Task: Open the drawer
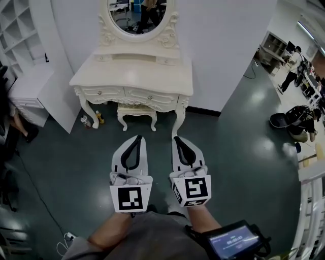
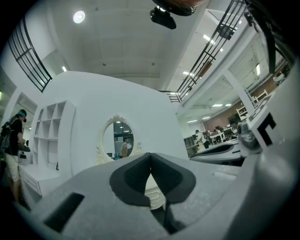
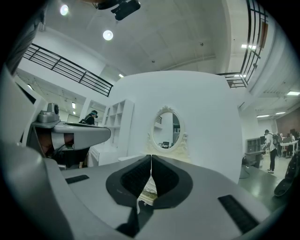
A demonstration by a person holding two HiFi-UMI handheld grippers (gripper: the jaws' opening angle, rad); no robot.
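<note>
Head view puts your left gripper [image 1: 136, 138] and right gripper [image 1: 177, 139] side by side at 6 o'clock, both aimed level toward 12 o'clock, marker cubes facing up at you, with your left forearm [image 1: 106, 233] and right forearm [image 1: 203, 219] coming in from the bottom edge. A strapped-on screen device [image 1: 232, 241] sits on your right wrist. Left gripper view shows the left gripper [image 2: 150, 155] clenched, pads meeting at the tips with nothing between them; right gripper view shows the right gripper [image 3: 151, 158] clamped together the same way and empty. Both tools hang over the dark green floor [image 1: 244, 132], well apart from the furniture. Straight ahead at 12 o'clock stands the cream dressing table [image 1: 133, 76] against a white wall, its oval mirror [image 1: 140, 15] above. The left drawer [image 1: 100, 93] and right drawer [image 1: 151, 96] sit under the tabletop, both fronts flush and closed. A matching stool [image 1: 137, 112] is tucked between the table legs. White shelving [image 1: 20, 30] stands at 10 o'clock, a cable [image 1: 30, 183] trails across the floor at 8 o'clock, and people [image 1: 299, 122] are at 2 to 3 o'clock.
</note>
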